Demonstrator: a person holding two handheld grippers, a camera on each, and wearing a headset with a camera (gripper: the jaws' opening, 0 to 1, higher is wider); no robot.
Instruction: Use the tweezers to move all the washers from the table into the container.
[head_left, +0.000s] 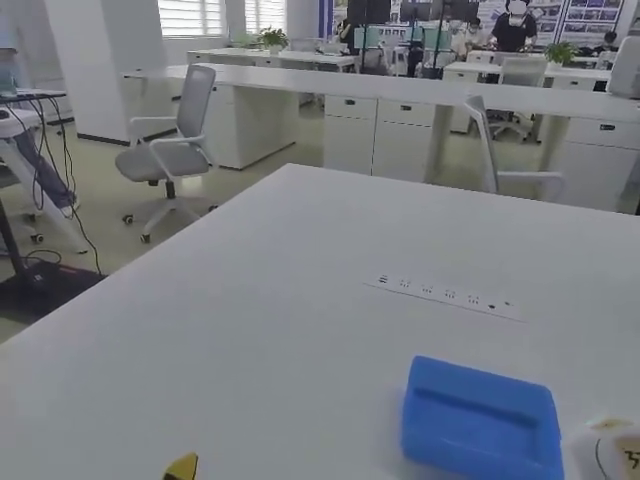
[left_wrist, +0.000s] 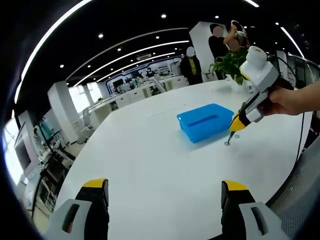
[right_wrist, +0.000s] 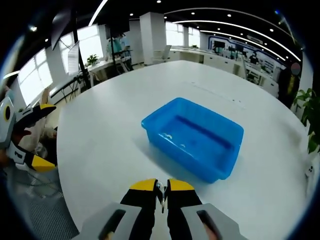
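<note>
L gripper (left_wrist: 165, 200): 2 jaws spread wide, nothing betw. One blue bin (left_wrist: 205, 121) mid-table (left_wrist: 150, 155). R gripper (right_wrist: 161, 186): jaws pinching one pair of tweezers (left_wrist: 230, 135), tip down at table just beside bin. Washers too small to count.

We saw the container (right_wrist: 192, 137) as smooth blue plastic with a soft gloss. The table (head_left: 250, 330) had a smooth, matt white top. The right gripper (right_wrist: 161, 184) was matt grey plastic with yellow tips, pinching thin, shiny metal tweezers (left_wrist: 229, 138).
</note>
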